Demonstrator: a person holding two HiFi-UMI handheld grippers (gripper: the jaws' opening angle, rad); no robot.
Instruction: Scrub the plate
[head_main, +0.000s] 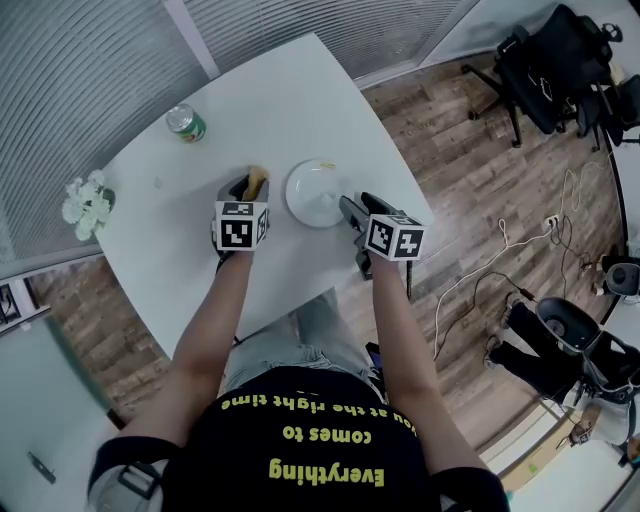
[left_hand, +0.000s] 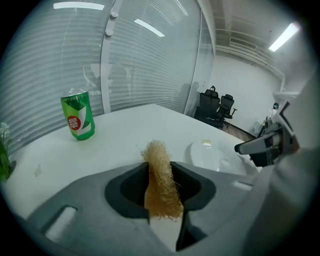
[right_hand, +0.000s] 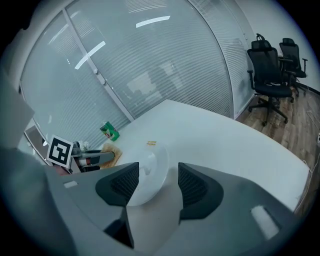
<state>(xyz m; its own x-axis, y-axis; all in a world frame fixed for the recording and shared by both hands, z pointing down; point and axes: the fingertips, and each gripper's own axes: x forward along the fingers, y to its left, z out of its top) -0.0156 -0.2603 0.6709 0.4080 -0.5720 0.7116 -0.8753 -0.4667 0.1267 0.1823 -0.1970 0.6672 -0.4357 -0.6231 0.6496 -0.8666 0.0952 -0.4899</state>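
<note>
A white plate (head_main: 318, 195) lies on the white table (head_main: 200, 290). My left gripper (head_main: 248, 185) stands just left of it, shut on a tan loofah scrubber (left_hand: 157, 152) that sticks up between the jaws. The plate (left_hand: 215, 155) lies to the right of that scrubber, apart from it. My right gripper (head_main: 358, 205) is at the plate's right rim. In the right gripper view the jaws (right_hand: 158, 170) stand wide and open, with the plate's near edge (right_hand: 145, 175) in the gap and untouched by the pads. A small yellowish bit (right_hand: 151, 144) lies on the table beyond the plate.
A green can (head_main: 186, 123) stands at the table's far left. White flowers (head_main: 88, 205) sit near the left edge. Black office chairs (head_main: 555, 65) and loose cables (head_main: 500, 250) are on the wooden floor to the right. Glass walls with blinds run behind the table.
</note>
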